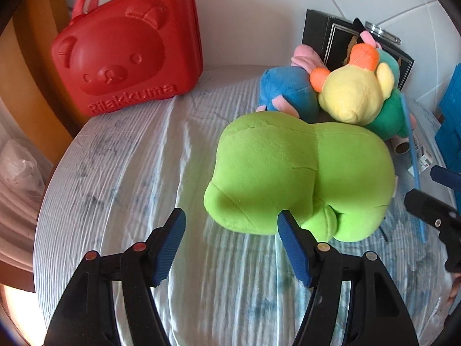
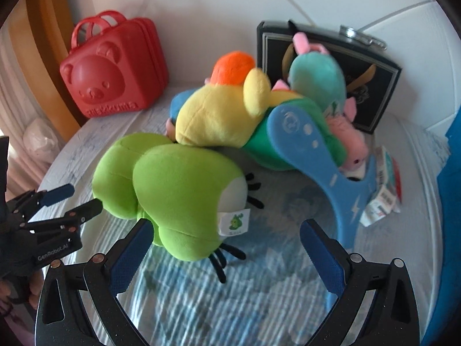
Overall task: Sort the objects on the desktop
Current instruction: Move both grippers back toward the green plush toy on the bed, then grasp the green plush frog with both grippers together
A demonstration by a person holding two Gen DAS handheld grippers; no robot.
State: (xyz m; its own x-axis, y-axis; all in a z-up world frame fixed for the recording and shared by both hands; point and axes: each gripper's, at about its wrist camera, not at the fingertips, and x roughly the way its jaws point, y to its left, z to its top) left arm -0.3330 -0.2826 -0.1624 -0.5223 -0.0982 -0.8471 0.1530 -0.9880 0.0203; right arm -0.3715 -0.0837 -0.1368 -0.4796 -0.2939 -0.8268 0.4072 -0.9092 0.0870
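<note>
A lime green plush toy [image 1: 302, 176] lies on the striped cloth, also in the right wrist view [image 2: 173, 196]. Behind it is a heap of plush toys: a yellow one with orange parts [image 1: 354, 92] [image 2: 219, 115], a blue one [image 1: 288, 92], a teal and green one [image 2: 317, 86], a pink one [image 2: 348, 141]. A blue plastic shoehorn-like piece [image 2: 317, 155] leans on the heap. My left gripper [image 1: 230, 225] is open, its right finger touching the green plush's near edge. My right gripper [image 2: 227, 236] is open, just before the green plush.
A red Rilakkuma case [image 1: 126, 46] [image 2: 115, 69] stands at the back left by the wall. A black box [image 2: 366, 75] [image 1: 331, 34] stands behind the heap. Paper tags [image 2: 383, 187] lie at the right. A blue object [image 1: 449, 115] is at the right edge.
</note>
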